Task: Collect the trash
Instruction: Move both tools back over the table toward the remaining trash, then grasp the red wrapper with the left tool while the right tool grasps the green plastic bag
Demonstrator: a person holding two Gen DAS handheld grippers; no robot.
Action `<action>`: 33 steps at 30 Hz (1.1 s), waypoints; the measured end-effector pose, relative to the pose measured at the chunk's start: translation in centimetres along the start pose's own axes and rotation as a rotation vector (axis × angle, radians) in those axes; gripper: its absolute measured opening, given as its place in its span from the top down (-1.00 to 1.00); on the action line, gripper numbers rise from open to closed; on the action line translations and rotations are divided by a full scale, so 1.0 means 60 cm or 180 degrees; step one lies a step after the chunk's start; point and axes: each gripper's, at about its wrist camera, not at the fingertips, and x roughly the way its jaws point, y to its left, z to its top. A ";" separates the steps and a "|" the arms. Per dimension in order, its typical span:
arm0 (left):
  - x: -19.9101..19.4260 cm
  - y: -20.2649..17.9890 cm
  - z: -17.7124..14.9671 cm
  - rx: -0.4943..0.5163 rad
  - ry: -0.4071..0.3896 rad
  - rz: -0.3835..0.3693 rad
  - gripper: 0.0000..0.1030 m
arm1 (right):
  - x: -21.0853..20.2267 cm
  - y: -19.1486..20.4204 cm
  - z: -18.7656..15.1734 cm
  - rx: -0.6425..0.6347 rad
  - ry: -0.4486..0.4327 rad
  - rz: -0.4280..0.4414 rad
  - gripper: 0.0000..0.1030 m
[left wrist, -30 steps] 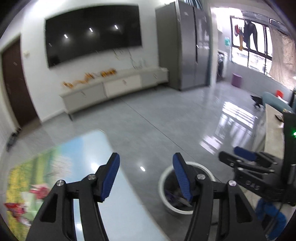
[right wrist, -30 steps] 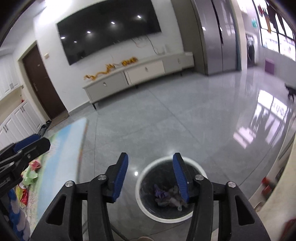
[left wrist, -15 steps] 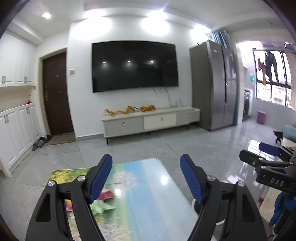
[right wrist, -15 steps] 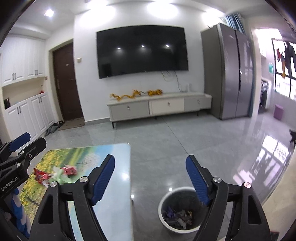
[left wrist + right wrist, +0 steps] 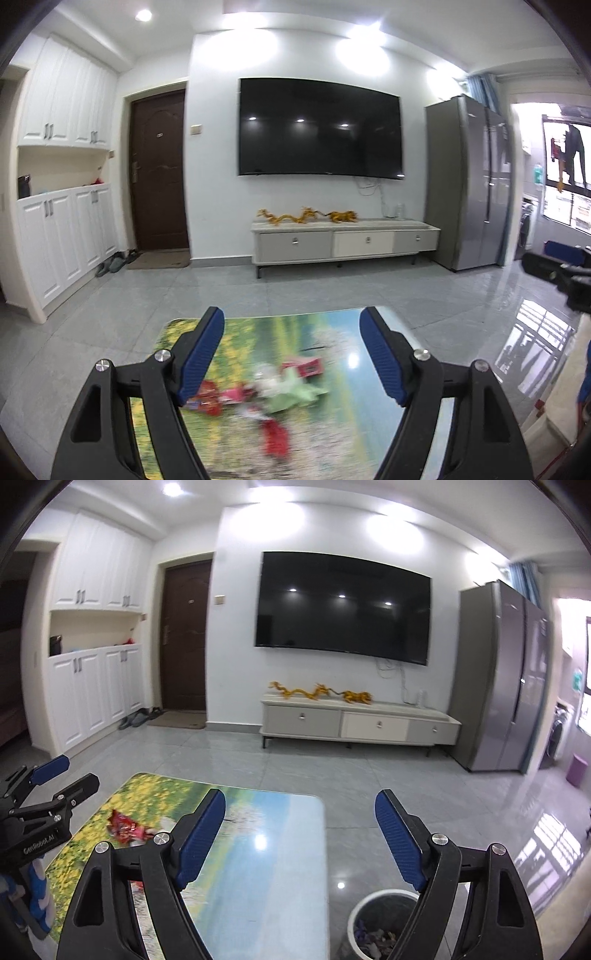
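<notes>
A heap of trash [image 5: 258,395], red wrappers and a green paper, lies on the glossy picture-printed table [image 5: 332,332]. My left gripper [image 5: 291,354] is open and empty, held above the heap. A red wrapper [image 5: 125,827] also shows in the right wrist view on the table [image 5: 280,834]. My right gripper [image 5: 301,842] is open and empty above the table's right edge. A white trash bin [image 5: 376,923] with scraps inside stands on the floor right of the table. The left gripper [image 5: 55,786] shows at the left of the right wrist view.
A TV cabinet [image 5: 343,240] stands under a wall TV [image 5: 317,129]. A grey fridge [image 5: 465,181] is at the right, white cupboards [image 5: 62,236] and a brown door [image 5: 159,173] at the left. Grey tiled floor [image 5: 424,786] lies beyond the table.
Both grippers have swung up and left, from over the bin to over the table. Their jaws have opened wider. The trash heap now lies between the left fingers' view.
</notes>
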 end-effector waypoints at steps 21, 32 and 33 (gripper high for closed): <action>0.146 0.120 -0.203 -0.0223 0.1101 -0.0441 -0.44 | 0.327 0.228 -0.134 -0.0365 0.1225 0.1256 -0.27; 0.238 0.084 -0.267 -0.0201 0.1673 -0.0677 0.04 | 0.441 0.281 -0.206 -0.0494 0.1632 0.1566 0.06; 0.246 0.087 -0.271 -0.0210 0.1735 -0.0699 0.22 | 0.449 0.282 -0.212 -0.0490 0.1678 0.1587 0.19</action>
